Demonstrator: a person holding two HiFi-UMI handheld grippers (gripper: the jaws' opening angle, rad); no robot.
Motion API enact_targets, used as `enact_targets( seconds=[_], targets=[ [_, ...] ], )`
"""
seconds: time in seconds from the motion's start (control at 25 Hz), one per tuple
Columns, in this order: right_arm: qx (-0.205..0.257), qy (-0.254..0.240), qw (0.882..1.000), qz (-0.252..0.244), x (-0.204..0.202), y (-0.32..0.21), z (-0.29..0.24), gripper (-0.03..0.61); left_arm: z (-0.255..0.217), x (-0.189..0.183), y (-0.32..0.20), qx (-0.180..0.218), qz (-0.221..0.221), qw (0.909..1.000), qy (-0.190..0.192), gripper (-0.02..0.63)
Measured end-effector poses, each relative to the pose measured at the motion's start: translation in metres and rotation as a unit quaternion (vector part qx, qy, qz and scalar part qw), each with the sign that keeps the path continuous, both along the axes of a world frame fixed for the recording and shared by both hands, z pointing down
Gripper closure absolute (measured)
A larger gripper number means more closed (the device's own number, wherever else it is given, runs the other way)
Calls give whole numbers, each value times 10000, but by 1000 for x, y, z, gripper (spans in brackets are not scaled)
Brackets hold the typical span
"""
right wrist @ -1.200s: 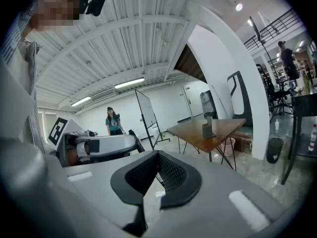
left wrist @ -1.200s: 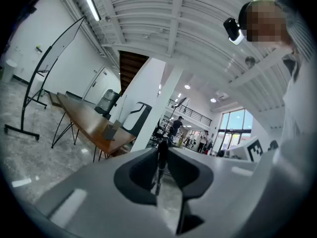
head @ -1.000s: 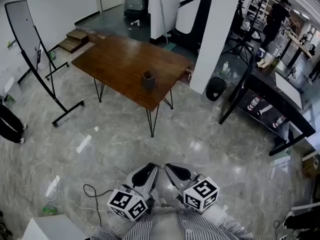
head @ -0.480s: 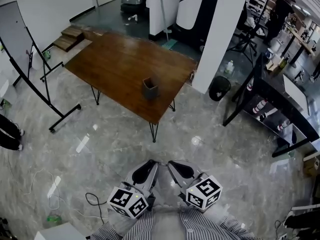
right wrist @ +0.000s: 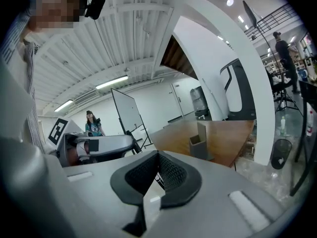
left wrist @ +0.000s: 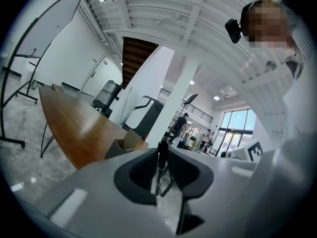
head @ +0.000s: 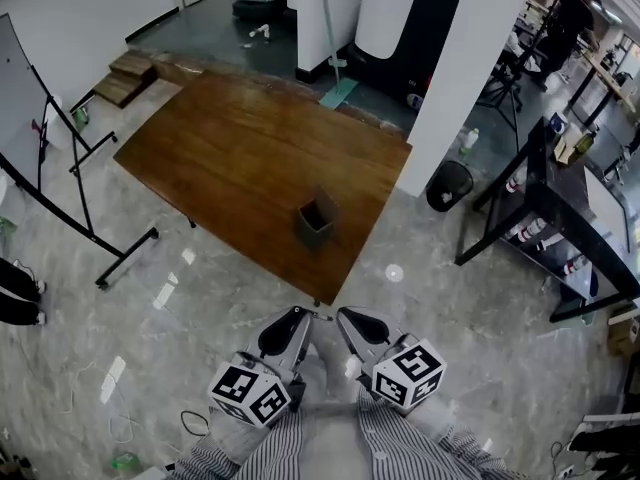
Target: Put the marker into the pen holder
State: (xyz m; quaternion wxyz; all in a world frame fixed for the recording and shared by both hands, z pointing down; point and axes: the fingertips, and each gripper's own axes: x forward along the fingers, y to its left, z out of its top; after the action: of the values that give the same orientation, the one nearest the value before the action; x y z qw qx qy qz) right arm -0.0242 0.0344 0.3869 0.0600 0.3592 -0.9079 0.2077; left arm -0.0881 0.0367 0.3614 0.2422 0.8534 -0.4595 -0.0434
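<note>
A dark square pen holder (head: 318,218) stands near the close edge of the brown wooden table (head: 230,148); it also shows in the left gripper view (left wrist: 123,144) and the right gripper view (right wrist: 198,140). Both grippers are held close to my body over the floor, short of the table. My left gripper (head: 303,315) is shut on a thin dark marker (left wrist: 161,151) that sticks up between its jaws. My right gripper (head: 342,318) is shut with nothing in it (right wrist: 158,158). The left gripper's body (right wrist: 96,145) lies beside the right one.
A whiteboard on a wheeled stand (head: 45,168) is left of the table. A white pillar (head: 470,58), a black bin (head: 450,183) and a black shelf table (head: 560,228) are at the right. Cables (head: 190,423) lie on the marble floor. A person (head: 570,13) stands far back.
The table and pen holder have come nearer and lower in the head view as I walk toward them. Both grippers stay side by side, unchanged.
</note>
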Motion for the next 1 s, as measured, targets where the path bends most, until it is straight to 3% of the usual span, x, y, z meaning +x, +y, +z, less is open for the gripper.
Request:
enact_targets(
  seconds=[0.4,1.0],
  targets=[
    [-215,-48,9997,55,-11,-63,7,578,11,-13,-69,-216,-5,9997,92,549],
    [-424,76,9983,-393,-8,-125,9,578,8,-1,-134,-234,-270,9994,13,549]
  ],
)
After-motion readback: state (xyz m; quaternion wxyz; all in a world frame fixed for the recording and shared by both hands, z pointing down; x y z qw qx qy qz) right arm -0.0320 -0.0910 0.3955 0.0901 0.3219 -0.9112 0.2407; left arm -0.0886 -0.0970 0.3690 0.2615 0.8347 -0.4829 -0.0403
